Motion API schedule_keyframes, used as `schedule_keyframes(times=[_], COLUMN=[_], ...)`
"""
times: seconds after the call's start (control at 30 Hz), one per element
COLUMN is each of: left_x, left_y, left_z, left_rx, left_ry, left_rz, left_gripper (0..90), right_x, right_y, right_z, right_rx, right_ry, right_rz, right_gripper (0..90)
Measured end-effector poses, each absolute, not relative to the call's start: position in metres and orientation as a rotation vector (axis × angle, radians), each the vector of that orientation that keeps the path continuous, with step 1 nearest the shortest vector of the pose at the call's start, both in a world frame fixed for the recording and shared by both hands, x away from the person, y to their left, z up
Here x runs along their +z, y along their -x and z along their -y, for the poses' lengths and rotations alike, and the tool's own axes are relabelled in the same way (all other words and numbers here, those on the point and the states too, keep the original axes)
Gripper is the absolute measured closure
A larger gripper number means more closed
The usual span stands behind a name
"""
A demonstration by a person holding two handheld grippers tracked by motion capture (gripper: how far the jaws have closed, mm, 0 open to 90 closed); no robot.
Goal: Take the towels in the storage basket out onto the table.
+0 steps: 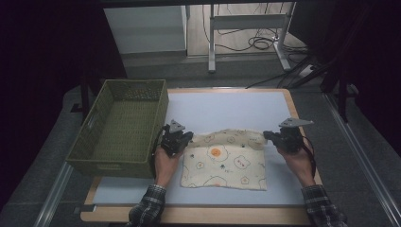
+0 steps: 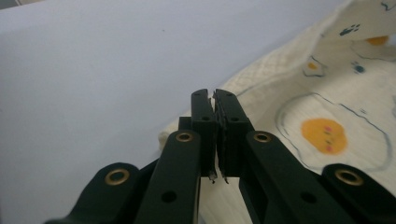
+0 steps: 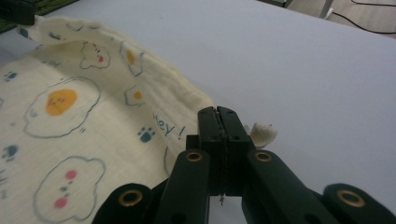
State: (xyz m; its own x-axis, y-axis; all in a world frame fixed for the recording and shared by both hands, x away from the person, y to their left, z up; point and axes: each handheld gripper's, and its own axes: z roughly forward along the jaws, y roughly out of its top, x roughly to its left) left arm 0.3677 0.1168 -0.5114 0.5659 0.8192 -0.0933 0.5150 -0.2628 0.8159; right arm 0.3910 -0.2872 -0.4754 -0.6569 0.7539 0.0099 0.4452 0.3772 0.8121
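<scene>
We see the cloth (image 1: 224,161) lying on the white table top (image 1: 236,106), its far edge lifted between our two hands. To its left the green basket (image 1: 124,125) stands just beside our left gripper (image 1: 188,137); the table lies bare beyond the cloth and to its right. Our left gripper has its jaws pressed together on the cloth's far left corner. Our right gripper (image 1: 267,135) is clamped the same way on the far right corner, a tuft of cloth poking out beside its jaws.
</scene>
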Motion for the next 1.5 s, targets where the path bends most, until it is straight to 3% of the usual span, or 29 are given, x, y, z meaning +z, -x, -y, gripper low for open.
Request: schedule_keyframes(times=[0.4,0.97,1.33,1.4,1.5], left_x=[-0.513,-0.521,-0.534,-0.537,-0.535], left_y=[-0.325,-0.269,-0.242,-0.238,-0.235], left_z=[-0.121,-0.129,-0.142,-0.144,-0.147], left_rx=[0.333,0.387,0.335,0.324,0.318], left_ry=[-1.886,-1.867,-1.888,-1.898,-1.889], left_rz=[-1.01,-1.02,-1.021,-1.024,-1.032], left_gripper=[87.0,86.7,85.8,79.3,54.7], right_x=[-0.48,-0.493,-0.508,-0.512,-0.512], right_y=[-0.337,-0.292,-0.268,-0.264,-0.261], right_z=[0.294,0.295,0.294,0.296,0.3], right_rx=[1.204,1.213,1.209,1.223,1.233], right_ry=[-0.965,-0.902,-0.886,-0.887,-0.898], right_rz=[-2.334,-2.418,-2.486,-2.497,-2.502], right_gripper=[89.8,89.6,88.7,84.3,76.7])
